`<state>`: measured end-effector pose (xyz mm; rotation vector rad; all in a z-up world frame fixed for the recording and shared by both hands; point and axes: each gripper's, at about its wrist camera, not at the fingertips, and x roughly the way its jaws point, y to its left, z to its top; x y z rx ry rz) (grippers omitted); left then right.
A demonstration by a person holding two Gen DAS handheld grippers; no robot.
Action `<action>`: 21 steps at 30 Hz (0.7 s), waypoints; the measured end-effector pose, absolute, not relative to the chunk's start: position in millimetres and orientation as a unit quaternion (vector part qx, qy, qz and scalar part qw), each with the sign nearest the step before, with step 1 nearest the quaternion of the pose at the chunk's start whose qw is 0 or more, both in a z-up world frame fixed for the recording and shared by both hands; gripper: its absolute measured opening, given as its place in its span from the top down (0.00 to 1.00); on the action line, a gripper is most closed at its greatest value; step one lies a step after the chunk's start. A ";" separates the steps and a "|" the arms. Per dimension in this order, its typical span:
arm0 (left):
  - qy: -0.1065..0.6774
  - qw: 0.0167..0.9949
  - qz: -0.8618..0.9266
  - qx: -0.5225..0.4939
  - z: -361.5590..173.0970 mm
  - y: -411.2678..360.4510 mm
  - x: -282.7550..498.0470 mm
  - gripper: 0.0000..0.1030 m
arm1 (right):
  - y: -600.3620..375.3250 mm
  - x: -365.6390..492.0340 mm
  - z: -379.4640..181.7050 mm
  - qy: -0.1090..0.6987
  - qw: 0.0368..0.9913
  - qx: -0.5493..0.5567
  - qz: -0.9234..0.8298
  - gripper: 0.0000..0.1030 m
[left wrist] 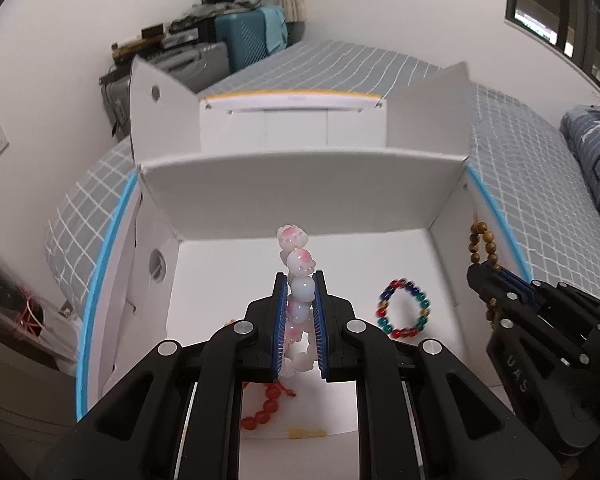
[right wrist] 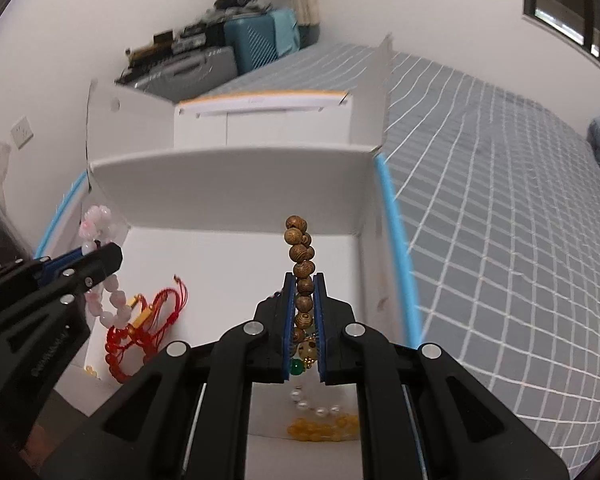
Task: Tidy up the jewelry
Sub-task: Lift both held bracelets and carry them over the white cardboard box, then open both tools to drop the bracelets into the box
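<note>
My left gripper (left wrist: 300, 280) is shut on a pink and white bead bracelet (left wrist: 296, 260), held upright over the near white box (left wrist: 228, 184). It also shows at the left of the right wrist view (right wrist: 100, 220). My right gripper (right wrist: 304, 280) is shut on a brown wooden bead bracelet (right wrist: 300, 248), which also shows in the left wrist view (left wrist: 482, 240). A multicoloured bead bracelet (left wrist: 404, 310) lies on the box floor. Red bead and red cord bracelets (right wrist: 140, 328), a pearl strand (right wrist: 320, 408) and yellow beads (right wrist: 320, 428) lie below.
A second white box with an orange stripe (left wrist: 292, 120) stands open behind the near box. Both sit on a bed with a grey checked cover (right wrist: 500, 220). Suitcases and clutter (left wrist: 220, 40) are stacked at the wall. A folded quilt (left wrist: 596, 152) lies at right.
</note>
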<state>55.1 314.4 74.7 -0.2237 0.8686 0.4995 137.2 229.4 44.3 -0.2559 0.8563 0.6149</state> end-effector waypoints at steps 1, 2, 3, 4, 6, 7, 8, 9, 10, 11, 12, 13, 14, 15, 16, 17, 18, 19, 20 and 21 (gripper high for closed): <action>0.420 0.869 0.239 -0.111 70.7 317.3 54.6 0.88 | 231.5 137.1 41.1 0.410 0.855 -0.125 0.292 0.92; 0.424 0.866 0.239 -0.114 66.8 319.9 54.0 0.88 | 234.9 136.9 37.4 0.415 0.852 -0.128 0.292 0.92; 0.428 0.864 0.240 -0.115 63.3 322.0 53.8 0.88 | 237.2 137.1 34.9 0.419 0.850 -0.131 0.292 0.92; 0.433 0.861 0.242 -0.116 59.2 325.5 53.6 0.88 | 239.0 136.9 31.8 0.424 0.848 -0.133 0.290 0.92; 0.436 0.858 0.245 -0.119 55.5 329.2 53.6 0.88 | 242.0 137.3 27.5 0.433 0.843 -0.137 0.287 0.92; 0.438 0.856 0.247 -0.122 54.0 331.7 52.9 0.88 | 243.1 137.7 25.9 0.435 0.842 -0.138 0.287 0.92; 0.439 0.855 0.248 -0.122 52.9 332.6 53.0 0.88 | 244.4 138.1 23.8 0.438 0.841 -0.140 0.285 0.92; 0.441 0.854 0.249 -0.120 51.3 333.9 53.5 0.88 | 245.0 138.6 22.5 0.440 0.840 -0.140 0.284 0.92; 0.445 0.852 0.250 -0.120 49.1 334.6 54.0 0.88 | 245.6 139.1 20.3 0.444 0.839 -0.141 0.283 0.92; 0.447 0.851 0.249 -0.120 47.4 334.9 54.5 0.88 | 246.5 139.3 19.4 0.446 0.837 -0.142 0.282 0.91; 0.449 0.850 0.249 -0.119 46.5 335.4 55.2 0.88 | 247.3 139.9 18.2 0.448 0.836 -0.144 0.282 0.90; 0.450 0.849 0.249 -0.119 45.5 335.1 55.5 0.88 | 248.2 139.8 17.4 0.449 0.835 -0.145 0.282 0.90; 0.451 0.849 0.249 -0.119 44.9 335.1 55.7 0.88 | 248.7 139.7 17.2 0.449 0.835 -0.144 0.282 0.90; 0.452 0.848 0.249 -0.119 45.3 335.5 55.5 0.87 | 249.0 139.1 17.5 0.449 0.835 -0.143 0.283 0.90; 0.452 0.848 0.250 -0.119 45.0 335.8 54.5 0.85 | 249.2 139.2 17.7 0.449 0.835 -0.143 0.284 0.90; 0.450 0.848 0.255 -0.119 46.0 336.0 53.2 0.85 | 249.8 138.4 18.0 0.448 0.836 -0.143 0.284 0.87; 0.450 0.847 0.256 -0.120 46.9 336.8 52.8 0.85 | 249.3 138.1 19.0 0.446 0.836 -0.141 0.285 0.77; 0.448 0.848 0.255 -0.121 48.6 336.9 51.3 0.85 | 247.7 136.8 20.8 0.441 0.839 -0.139 0.287 0.73; 0.446 0.850 0.253 -0.122 50.6 336.5 49.7 0.84 | 246.4 135.7 23.1 0.436 0.841 -0.136 0.288 0.67; 0.444 0.850 0.254 -0.123 52.5 335.2 49.6 0.82 | 244.8 134.7 26.1 0.433 0.844 -0.133 0.287 0.63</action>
